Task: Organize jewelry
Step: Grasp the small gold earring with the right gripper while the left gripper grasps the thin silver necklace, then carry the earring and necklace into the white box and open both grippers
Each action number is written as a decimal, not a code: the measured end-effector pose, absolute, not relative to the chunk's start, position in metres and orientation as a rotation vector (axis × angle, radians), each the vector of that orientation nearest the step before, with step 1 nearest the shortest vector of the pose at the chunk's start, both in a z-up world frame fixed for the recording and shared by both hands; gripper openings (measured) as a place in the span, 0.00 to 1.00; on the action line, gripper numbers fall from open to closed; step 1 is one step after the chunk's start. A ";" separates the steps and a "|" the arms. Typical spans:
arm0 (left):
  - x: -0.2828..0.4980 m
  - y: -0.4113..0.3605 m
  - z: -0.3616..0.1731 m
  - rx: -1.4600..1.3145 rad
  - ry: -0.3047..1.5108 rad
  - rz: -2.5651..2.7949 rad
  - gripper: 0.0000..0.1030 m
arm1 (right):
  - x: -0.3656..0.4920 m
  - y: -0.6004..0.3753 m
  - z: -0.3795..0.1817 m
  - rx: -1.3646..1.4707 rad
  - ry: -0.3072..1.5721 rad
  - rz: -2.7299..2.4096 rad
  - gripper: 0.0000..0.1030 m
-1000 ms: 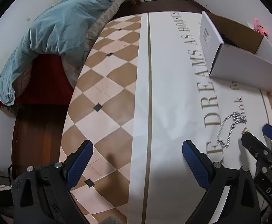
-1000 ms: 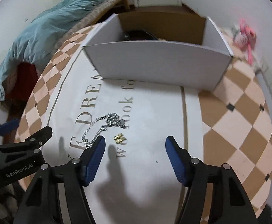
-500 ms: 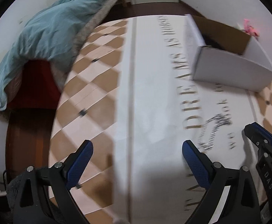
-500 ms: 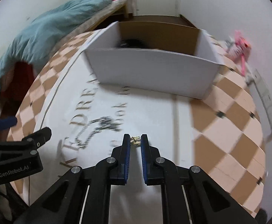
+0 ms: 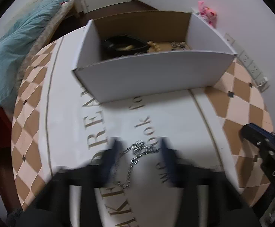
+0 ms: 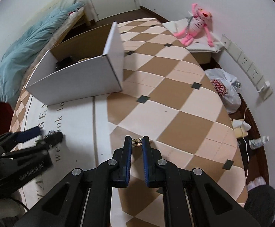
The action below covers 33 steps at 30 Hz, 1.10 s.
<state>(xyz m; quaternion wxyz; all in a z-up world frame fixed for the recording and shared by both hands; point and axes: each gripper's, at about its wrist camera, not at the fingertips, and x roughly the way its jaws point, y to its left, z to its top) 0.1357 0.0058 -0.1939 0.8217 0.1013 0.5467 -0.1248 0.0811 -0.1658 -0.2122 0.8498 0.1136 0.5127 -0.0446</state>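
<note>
Right gripper pinches my tiny gold earring at lower middle; it feels light and slippery. Left gripper is closing around the floppy silver chain; I would grab its bunched middle.

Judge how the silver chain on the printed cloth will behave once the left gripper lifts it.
The silver chain lies in loose loops, so it will probably hang limp and swing. The left gripper is closing around one part only, so fine links might slip out.
</note>
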 end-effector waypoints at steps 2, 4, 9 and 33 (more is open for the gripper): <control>0.137 0.001 -0.193 0.227 1.171 -0.278 0.08 | 0.082 -0.165 -0.211 0.242 1.076 -0.096 0.11; 0.136 0.002 -0.191 0.211 1.170 -0.280 0.08 | 0.083 -0.165 -0.207 0.252 1.068 -0.088 0.11; 0.133 0.025 -0.171 0.118 1.153 -0.278 0.08 | 0.082 -0.163 -0.186 0.283 1.038 -0.057 0.11; 0.215 0.055 -0.047 -0.115 1.033 -0.378 0.08 | 0.202 -0.142 -0.086 0.269 1.031 0.162 0.11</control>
